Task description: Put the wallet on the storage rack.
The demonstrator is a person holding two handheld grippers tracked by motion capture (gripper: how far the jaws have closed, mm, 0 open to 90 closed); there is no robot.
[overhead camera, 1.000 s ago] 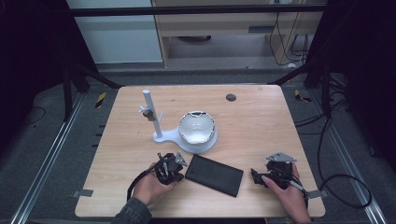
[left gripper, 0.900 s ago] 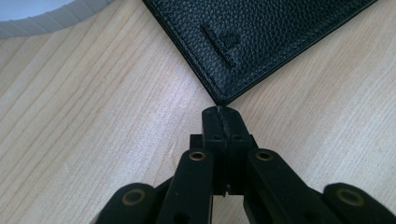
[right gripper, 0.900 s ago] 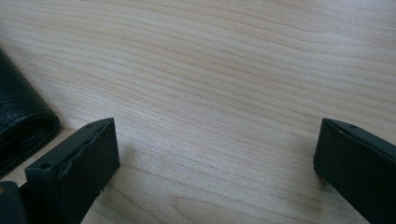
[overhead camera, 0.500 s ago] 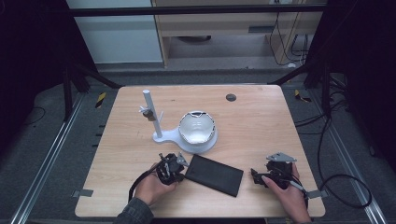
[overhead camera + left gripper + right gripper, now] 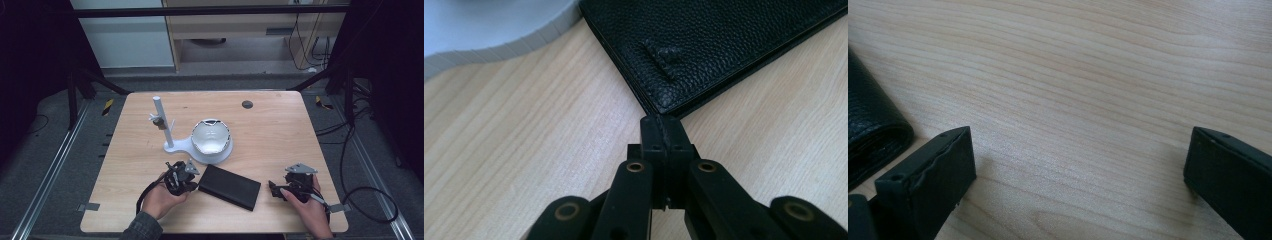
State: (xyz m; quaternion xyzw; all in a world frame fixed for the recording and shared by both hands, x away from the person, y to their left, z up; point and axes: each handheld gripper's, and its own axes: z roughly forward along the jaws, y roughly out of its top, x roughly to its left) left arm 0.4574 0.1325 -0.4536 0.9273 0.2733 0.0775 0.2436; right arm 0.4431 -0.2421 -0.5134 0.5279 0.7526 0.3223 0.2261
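Note:
A black leather wallet (image 5: 230, 186) lies flat on the wooden table (image 5: 280, 135), near the front edge. My left gripper (image 5: 192, 181) is at the wallet's left end, held in a hand. In the left gripper view its jaws (image 5: 663, 131) are pressed together with nothing between them, and their tips touch the near corner of the wallet (image 5: 714, 45). My right gripper (image 5: 274, 190) rests on the table just right of the wallet. In the right gripper view it (image 5: 1078, 165) stands wide open over bare wood, with the wallet's rounded edge (image 5: 870, 132) to the left of the left jaw.
A white stand (image 5: 172, 146) with an upright post (image 5: 161, 120) and a round base holding a shiny bowl-like dome (image 5: 211, 136) sits just behind the wallet; its base edge (image 5: 489, 25) is close to my left gripper. A small dark disc (image 5: 247, 104) lies at the back.

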